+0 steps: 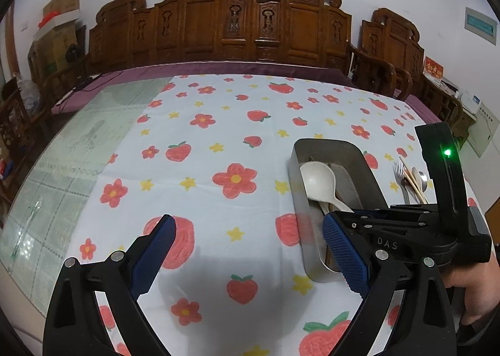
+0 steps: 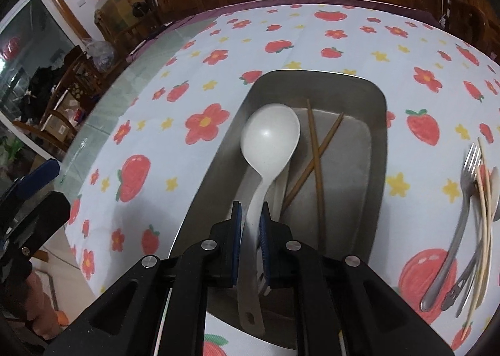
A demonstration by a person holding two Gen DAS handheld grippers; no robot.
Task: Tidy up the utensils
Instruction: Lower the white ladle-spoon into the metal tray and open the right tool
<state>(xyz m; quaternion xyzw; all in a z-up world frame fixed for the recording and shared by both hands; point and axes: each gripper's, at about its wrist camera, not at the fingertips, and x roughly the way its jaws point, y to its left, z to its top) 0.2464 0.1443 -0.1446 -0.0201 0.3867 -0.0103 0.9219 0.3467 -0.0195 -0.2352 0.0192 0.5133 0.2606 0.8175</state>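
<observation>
Right tool over metal tray, pads either side of white ladle handle; whether they press or just flank it, cannot tell. Right view alone shows brown chopsticks crossed in tray. Fork, spoons, pale chopsticks on counter beside tray. Left tool spread wide, nothing between, above strawberry cloth; left view alone shows right tool from outside.

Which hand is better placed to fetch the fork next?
Probably the right: its gripper is over the tray, beside the fork, though the ladle sits between its jaws. The left gripper hangs open, farther away.
</observation>
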